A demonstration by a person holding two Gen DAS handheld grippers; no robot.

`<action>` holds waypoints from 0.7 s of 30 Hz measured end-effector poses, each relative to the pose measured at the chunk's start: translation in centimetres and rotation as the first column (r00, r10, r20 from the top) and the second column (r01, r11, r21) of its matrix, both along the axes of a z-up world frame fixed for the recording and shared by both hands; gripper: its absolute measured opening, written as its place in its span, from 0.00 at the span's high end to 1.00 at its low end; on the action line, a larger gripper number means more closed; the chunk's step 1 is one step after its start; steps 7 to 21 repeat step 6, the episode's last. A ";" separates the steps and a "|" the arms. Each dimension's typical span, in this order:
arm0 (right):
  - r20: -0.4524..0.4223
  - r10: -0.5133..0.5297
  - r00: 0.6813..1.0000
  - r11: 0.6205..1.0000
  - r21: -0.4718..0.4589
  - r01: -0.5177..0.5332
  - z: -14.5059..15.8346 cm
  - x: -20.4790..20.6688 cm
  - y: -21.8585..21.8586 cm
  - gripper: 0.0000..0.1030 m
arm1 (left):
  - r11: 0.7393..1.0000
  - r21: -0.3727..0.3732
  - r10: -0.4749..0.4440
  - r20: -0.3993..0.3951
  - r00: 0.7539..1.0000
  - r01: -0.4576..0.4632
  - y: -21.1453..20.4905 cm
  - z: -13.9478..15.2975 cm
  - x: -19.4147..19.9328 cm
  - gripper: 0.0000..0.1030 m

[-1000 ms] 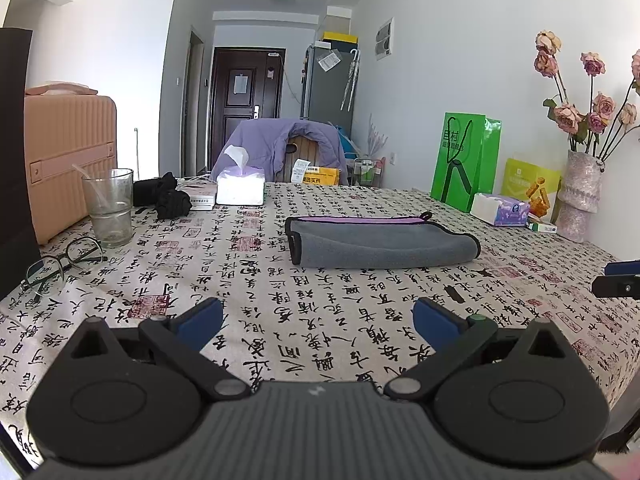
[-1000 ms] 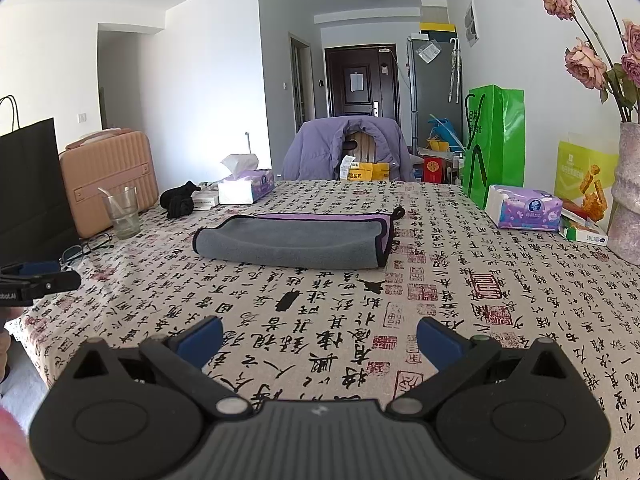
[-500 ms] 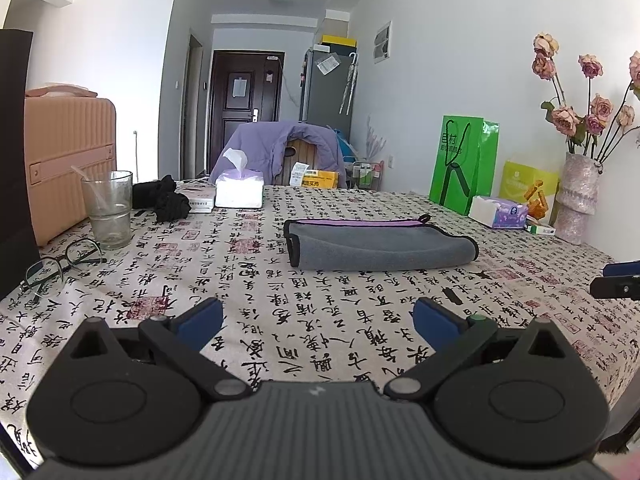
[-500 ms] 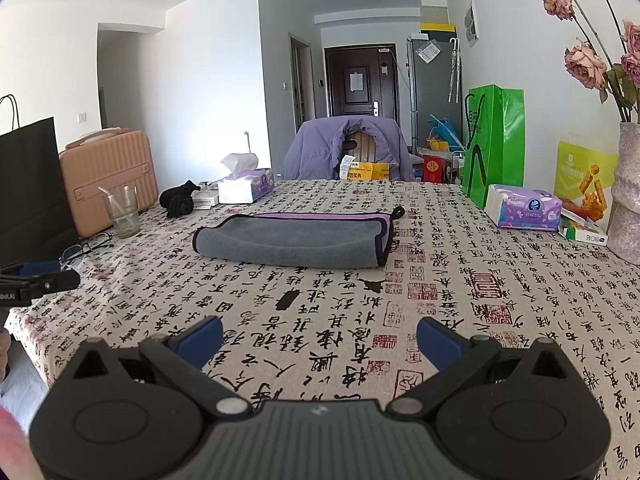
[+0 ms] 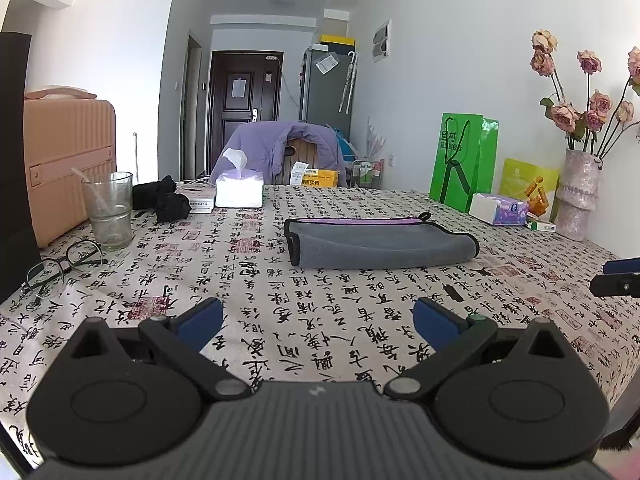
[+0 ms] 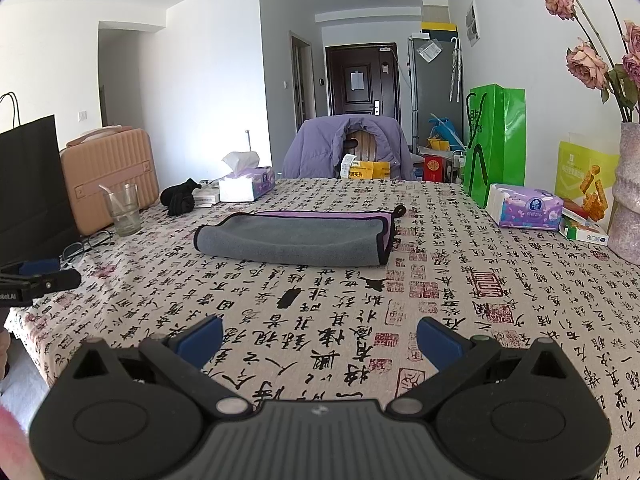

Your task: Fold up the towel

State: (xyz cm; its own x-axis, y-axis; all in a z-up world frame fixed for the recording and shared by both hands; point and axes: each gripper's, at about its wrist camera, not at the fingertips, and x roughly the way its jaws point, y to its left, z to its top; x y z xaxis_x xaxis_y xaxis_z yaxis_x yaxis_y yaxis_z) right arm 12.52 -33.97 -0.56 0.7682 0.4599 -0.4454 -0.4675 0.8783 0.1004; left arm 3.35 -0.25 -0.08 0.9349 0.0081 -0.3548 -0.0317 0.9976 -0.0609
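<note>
Towel point(image 5: 382, 245) lies folded in a long grey band with purple edging at mid-table, on the calligraphy-print cloth point(image 5: 280, 312), in the same spot and the same shape as a second ago. Neither gripper has shifted noticeably over that second; the left view has only tilted slightly, with the room sitting a touch higher in frame.

Bare cloth runs from the near table edge up to the towel's near fold, wide enough that both grippers hang over it without touching anything. In the right view the towel point(image 6: 294, 239) has open cloth on its right as far as a tissue pack point(image 6: 526, 210) and a green bag point(image 6: 494, 140) at the far right edge. To its left, a glass point(image 5: 108, 210), spectacles point(image 5: 60, 268), a black bundle point(image 5: 166, 200) and a tissue box point(image 5: 239, 192) crowd the far-left side, with a pink case point(image 5: 66, 168) behind them. A vase point(image 5: 578, 196) of dried roses stands at the right edge.

The left gripper point(image 5: 318, 318) hovers low over the near edge, jaws spread wide and empty, blue pads point(image 5: 200, 320) well apart and clear of the cloth. The right gripper point(image 6: 320, 334) does the same further right, jaws wide and holding nothing. Each shows at the margin of the other's view: the right gripper's tip at the far right of the left view, the left gripper's tip at the left edge of the right view.
</note>
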 end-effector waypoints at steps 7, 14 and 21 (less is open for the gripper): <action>-0.002 0.003 1.000 1.000 -0.002 -0.003 -0.2 -0.1 0.3 0.00 | 1.000 -0.004 0.004 -0.008 1.000 -0.004 0.1 -0.1 0.1 0.00; -0.002 0.003 1.000 1.000 -0.002 -0.003 -0.2 -0.1 0.3 0.00 | 1.000 -0.004 0.004 -0.008 1.000 -0.004 0.1 -0.1 0.1 0.00; -0.002 0.003 1.000 1.000 -0.002 -0.003 -0.2 -0.1 0.3 0.00 | 1.000 -0.004 0.004 -0.008 1.000 -0.004 0.1 -0.1 0.1 0.00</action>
